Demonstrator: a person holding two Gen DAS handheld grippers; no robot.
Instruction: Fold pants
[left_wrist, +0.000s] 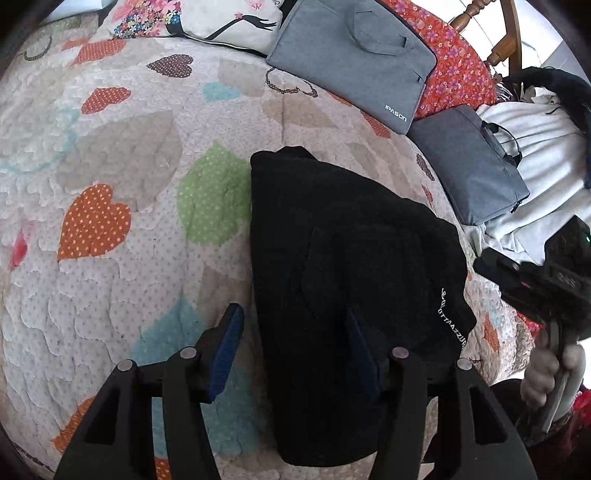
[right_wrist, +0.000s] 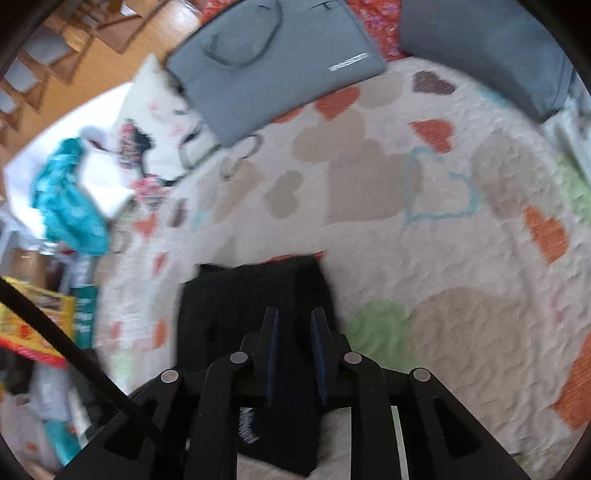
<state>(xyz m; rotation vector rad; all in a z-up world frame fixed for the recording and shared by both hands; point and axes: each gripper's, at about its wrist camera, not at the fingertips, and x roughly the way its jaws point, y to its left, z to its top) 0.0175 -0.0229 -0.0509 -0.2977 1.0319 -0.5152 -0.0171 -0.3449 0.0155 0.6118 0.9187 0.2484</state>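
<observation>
Black pants (left_wrist: 347, 258) lie folded into a compact stack on a quilt with heart patches (left_wrist: 129, 184); white lettering runs along their right edge. My left gripper (left_wrist: 293, 321) is open and empty, with one finger over the quilt and one over the pants' near left part. In the right wrist view the pants (right_wrist: 251, 295) lie below my right gripper (right_wrist: 293, 317), whose fingers stand a little apart with nothing between them. The right gripper also shows at the right edge of the left wrist view (left_wrist: 532, 280), held by a hand off the pants.
Two grey laptop bags (left_wrist: 351, 62) (left_wrist: 472, 166) lie at the far side of the bed, beside a floral pillow (left_wrist: 207, 18) and a white garment (left_wrist: 535, 147). A teal cloth (right_wrist: 70, 199) lies at the bed's edge. Wooden chairs stand beyond.
</observation>
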